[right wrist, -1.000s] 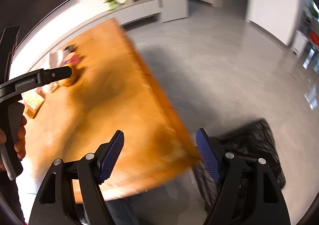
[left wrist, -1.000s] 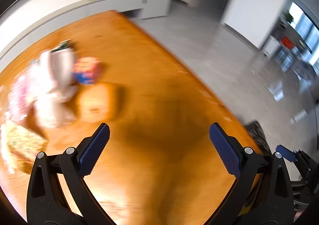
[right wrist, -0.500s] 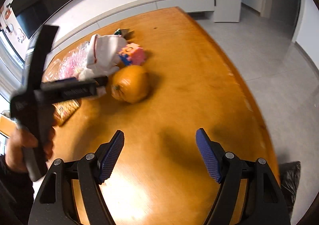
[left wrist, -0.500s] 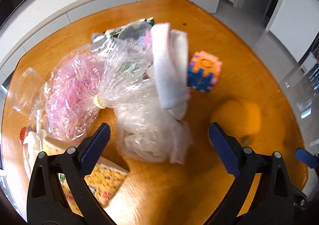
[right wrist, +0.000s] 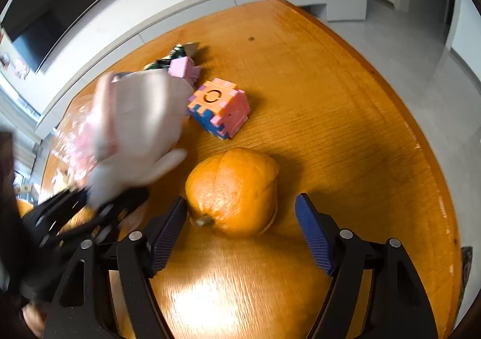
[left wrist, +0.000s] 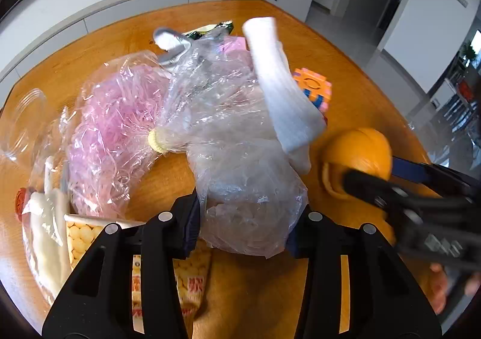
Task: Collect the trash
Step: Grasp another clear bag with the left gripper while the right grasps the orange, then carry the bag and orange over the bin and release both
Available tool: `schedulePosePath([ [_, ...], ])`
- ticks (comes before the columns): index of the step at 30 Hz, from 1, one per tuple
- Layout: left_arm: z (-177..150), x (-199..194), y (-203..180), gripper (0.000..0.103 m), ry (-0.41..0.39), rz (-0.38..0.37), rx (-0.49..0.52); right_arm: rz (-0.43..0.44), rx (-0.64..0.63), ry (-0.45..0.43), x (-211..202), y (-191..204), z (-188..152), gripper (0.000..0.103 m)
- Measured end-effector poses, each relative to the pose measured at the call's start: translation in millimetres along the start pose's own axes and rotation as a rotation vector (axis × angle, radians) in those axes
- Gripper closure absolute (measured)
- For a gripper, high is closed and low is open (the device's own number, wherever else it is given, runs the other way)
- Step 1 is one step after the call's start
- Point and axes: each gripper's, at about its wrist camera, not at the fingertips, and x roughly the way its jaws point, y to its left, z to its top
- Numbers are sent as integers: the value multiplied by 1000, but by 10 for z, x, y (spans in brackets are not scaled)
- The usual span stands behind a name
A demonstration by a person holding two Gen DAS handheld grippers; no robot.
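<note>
Though crinkled, clear plastic bag (left wrist: 240, 176).

Both grippers point steeply down, the left gripper (left wrist: 243, 224) and right gripper (right wrist: 240, 229) fingers just closing inward.

The surface (right wrist: 345, 116) lies bare along its right edge and far right corner, giving free passage there. Its left half is crowded: a clear bag (left wrist: 246, 188), a pink bag (left wrist: 114, 128), a white roll (left wrist: 279, 89), a snack packet (left wrist: 186, 279) and a clear cup (left wrist: 24, 122) lie touching or overlapping. A foam cube (right wrist: 221, 109) and a pumpkin (right wrist: 233, 188) stand near the middle, with a narrow bare gap between them. The near edge behind the pumpkin is bare.
</note>
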Motion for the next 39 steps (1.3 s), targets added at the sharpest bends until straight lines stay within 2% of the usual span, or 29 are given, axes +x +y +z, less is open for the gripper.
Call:
schedulePosePath([
  [4,-82,-291,-26,59,-24,-14,17,9,-13,5,-102,3,-13,56],
  [9,-130,-746,-6,60,-84,-29,23,49,3,-15,-404,-99,-201,56],
  [12,-194,-1007,-55,59,-114,-31,45,45,6,-42,-658,-176,-342,56],
  [20,-329,-1401,-544,59,-157,-81,103,7,51,-122,-1274,-591,-704,56],
  [22,-366,-1428,-765,59,-158,-107,128,-10,72,-138,-1432,-765,-821,56],
  [28,-347,-1196,-1742,59,-130,-191,224,-85,160,-193,-1890,-1345,-1172,56],
  [36,-536,-853,-3120,59,-54,-324,415,-227,323,-245,-2448,-2175,-1797,56],
  [39,-631,-740,-3563,59,-21,-351,490,-290,390,-256,-2632,-2490,-2061,56],
])
